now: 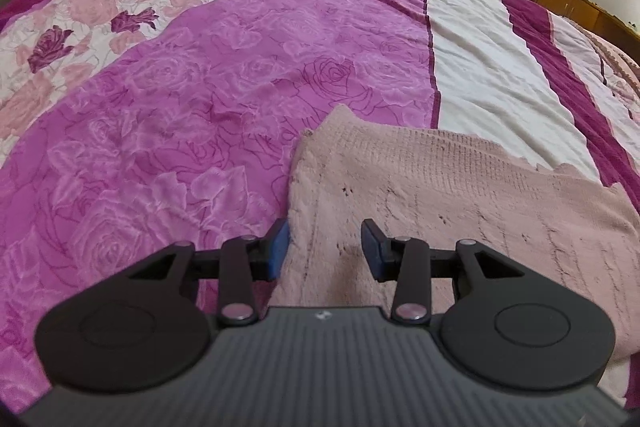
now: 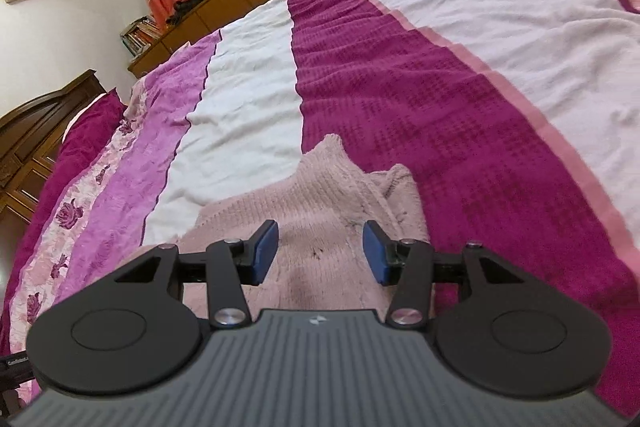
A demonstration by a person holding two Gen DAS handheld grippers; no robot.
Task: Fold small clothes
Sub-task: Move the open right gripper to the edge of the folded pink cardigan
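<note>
A pink knitted garment point(image 1: 460, 195) lies on the bed point(image 1: 200, 87), spread fairly flat. It may already be doubled over once, though the pictures do not settle that, and no compact bundle shows, so folds appear to remain. The left gripper point(image 1: 325, 249) hangs over the garment's left edge, jaws partly apart and holding nothing. The right gripper point(image 2: 320, 253) is above the garment's right part, near its pointed far end, jaws likewise apart and empty, with knit visible between the pads.
</note>
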